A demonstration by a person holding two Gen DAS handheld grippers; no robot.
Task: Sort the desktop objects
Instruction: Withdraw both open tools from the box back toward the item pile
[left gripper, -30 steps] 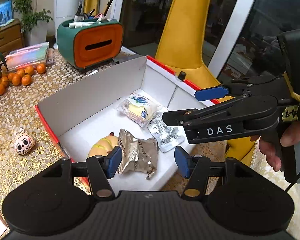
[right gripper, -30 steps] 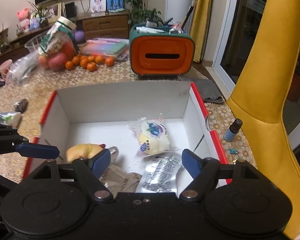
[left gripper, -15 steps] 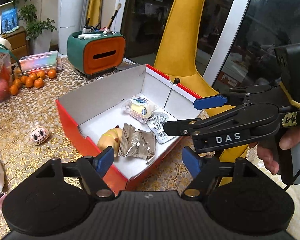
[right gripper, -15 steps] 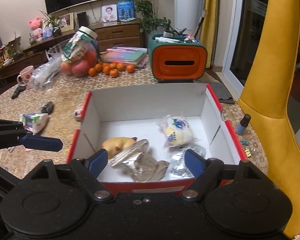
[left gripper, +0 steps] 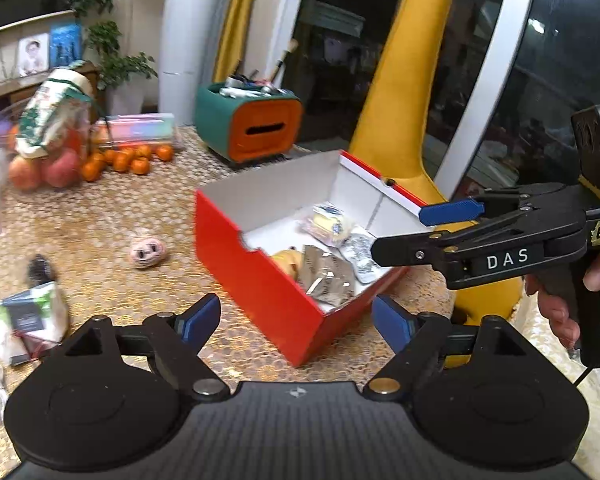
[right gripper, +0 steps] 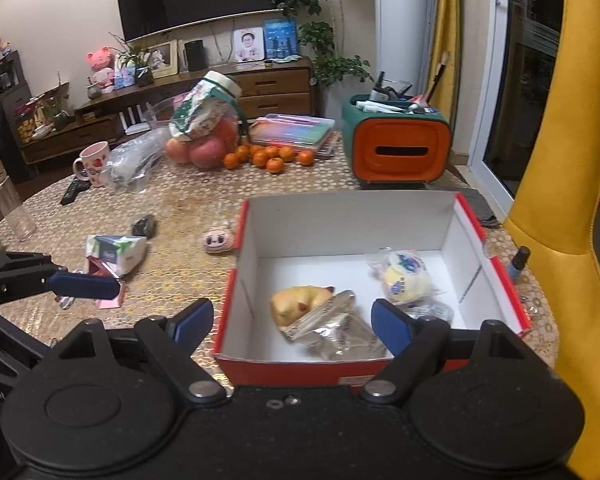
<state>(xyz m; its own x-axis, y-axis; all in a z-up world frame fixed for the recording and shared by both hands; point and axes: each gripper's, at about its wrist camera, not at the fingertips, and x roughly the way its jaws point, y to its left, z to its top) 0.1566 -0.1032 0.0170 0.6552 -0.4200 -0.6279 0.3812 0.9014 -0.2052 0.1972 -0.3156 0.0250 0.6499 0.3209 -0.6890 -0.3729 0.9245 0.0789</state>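
Both claws, left [left gripper: 296,318] and right [right gripper: 292,322], are held spread and empty above the table [right gripper: 188,208]. Four items are already seen inside the red box [right gripper: 284,368], among them a foil packet [right gripper: 332,328], while a pink toy [right gripper: 218,241] and a tissue pack [right gripper: 116,252] are left out on the table. Open room is found left of the box, whose tall walls must be cleared from above.

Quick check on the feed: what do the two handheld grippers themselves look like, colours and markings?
Both are matte black with blue pads. The left gripper has two round discs and a ribbed body. The right gripper reads DAS in white, carries a handwritten yellow tag and a black cable, held by a bare hand.
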